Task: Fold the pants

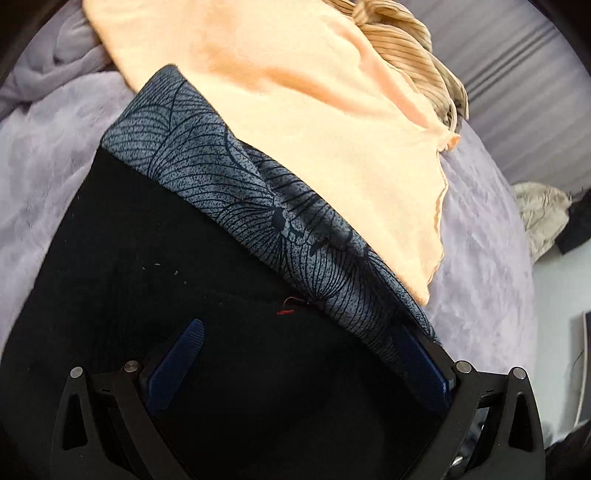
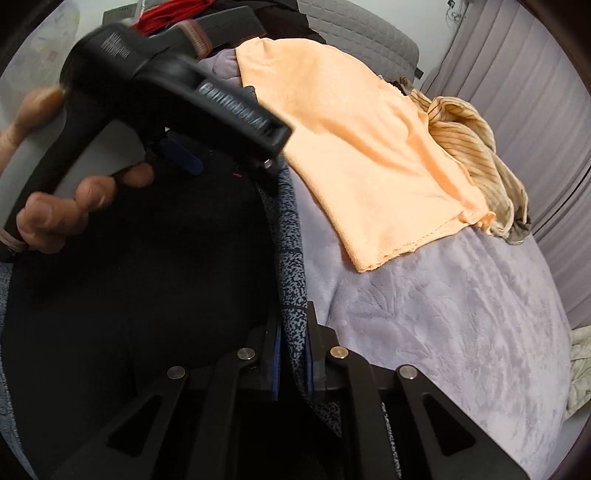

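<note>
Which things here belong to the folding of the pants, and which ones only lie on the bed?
Belong to the job:
- black pants with grey patterned band
- left gripper, open over the pants
- right gripper, shut on the patterned band

Just lying about:
- orange cloth
- striped beige garment
- lilac blanket underneath

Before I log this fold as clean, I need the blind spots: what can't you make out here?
- Right tool: fingertips buried in the pants' patterned edge.
- Pants: black, so folds unreadable; cut off at the left-wrist frame bottom.
- Left tool: blurred in the right-wrist view.
- Striped garment: partly under the orange cloth.
</note>
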Available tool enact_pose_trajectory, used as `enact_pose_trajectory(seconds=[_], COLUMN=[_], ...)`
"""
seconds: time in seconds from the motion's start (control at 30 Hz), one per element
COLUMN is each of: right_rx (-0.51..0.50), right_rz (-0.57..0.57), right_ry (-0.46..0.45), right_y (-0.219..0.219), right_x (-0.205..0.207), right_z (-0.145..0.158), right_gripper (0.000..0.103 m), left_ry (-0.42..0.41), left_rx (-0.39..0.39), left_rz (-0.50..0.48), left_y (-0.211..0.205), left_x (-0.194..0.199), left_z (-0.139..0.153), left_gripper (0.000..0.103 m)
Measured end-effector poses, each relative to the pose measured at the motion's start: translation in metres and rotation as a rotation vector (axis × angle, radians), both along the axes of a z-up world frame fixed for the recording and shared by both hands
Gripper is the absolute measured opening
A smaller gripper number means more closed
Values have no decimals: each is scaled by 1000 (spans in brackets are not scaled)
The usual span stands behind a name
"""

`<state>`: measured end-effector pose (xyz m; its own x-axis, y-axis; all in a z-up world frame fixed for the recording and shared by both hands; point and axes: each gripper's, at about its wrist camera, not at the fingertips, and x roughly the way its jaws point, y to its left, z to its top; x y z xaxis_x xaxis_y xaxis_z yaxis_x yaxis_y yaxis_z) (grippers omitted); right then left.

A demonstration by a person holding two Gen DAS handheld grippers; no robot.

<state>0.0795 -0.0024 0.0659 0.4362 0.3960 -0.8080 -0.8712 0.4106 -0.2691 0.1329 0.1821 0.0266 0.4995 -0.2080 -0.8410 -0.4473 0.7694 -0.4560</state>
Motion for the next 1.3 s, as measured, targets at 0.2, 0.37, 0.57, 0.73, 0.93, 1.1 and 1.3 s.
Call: enact_pose_trajectory(seconds=[0.2, 0.37, 0.57, 0.73, 0.93, 1.1, 1.3], right_rx=[-34, 16, -2, 45, 138, 155, 105], right_rz=[-53, -84, -87, -130, -154, -118, -33], right_ry=[-105, -77, -105, -63, -120, -142, -127], right_y=[-6, -16, -17, -24, -46, -56, -53], right_x=[-16, -12, -11, -5, -36, -83, -173], right_z=[-9, -4, -6, 5, 49, 70, 56], right_gripper=[11, 10, 10, 10, 10, 10, 10], left_ry=[64, 20, 228, 164, -66, -133, -102], left_rx=[-49, 8, 116, 130, 185, 145, 80], left_rz=[109, 178, 109, 125, 67, 2, -37], left_y=[2, 2, -8, -8, -23, -22, -6], left_x=[12, 6, 38, 12, -76, -143, -226], left_z=[-4, 18, -5, -1, 57, 70, 32], left_gripper=[103, 103, 72, 12, 12, 12, 13])
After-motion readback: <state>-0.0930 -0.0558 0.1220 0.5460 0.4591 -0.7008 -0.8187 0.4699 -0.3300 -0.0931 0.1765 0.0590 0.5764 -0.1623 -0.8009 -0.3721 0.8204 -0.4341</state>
